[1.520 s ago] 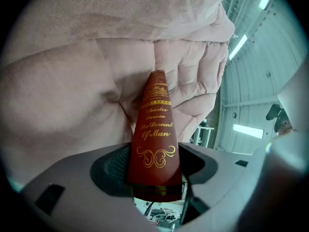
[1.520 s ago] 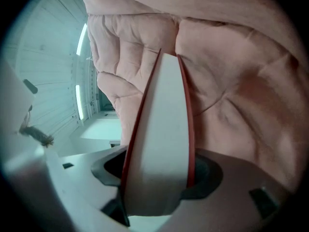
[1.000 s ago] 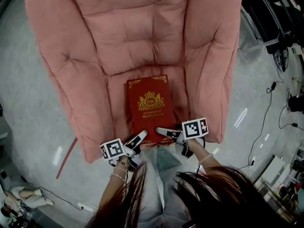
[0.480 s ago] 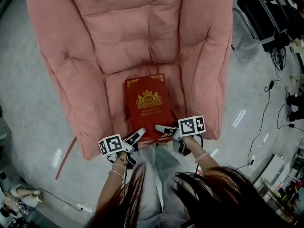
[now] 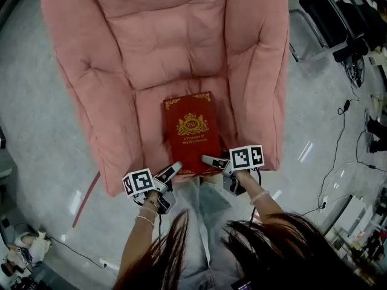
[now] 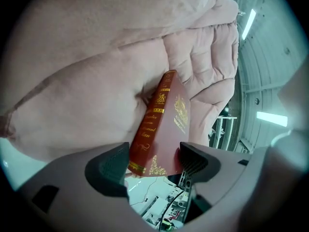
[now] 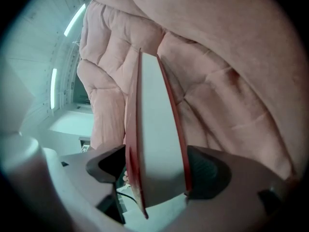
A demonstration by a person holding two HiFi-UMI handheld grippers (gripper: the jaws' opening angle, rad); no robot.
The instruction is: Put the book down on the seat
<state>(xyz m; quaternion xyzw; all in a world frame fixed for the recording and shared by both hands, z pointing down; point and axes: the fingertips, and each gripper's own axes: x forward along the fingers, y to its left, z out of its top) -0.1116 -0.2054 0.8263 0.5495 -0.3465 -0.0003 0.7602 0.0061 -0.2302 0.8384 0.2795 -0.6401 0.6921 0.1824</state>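
The pink armchair [image 5: 163, 35] fills the view; the red book [image 5: 192, 132] lies flat on its seat [image 5: 150, 125]. My right tongs [image 5: 207, 160] have just been opening, the book's end loose between wide jaws; my left tongs [image 5: 174, 167] clamp its near corner. Placement looks nearly complete. A black chair [image 5: 326, 8] stands well clear.

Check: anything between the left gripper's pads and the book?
Nothing. The left gripper view shows the left gripper with its pads straight on the lower corner of the red book, pink armchair behind.
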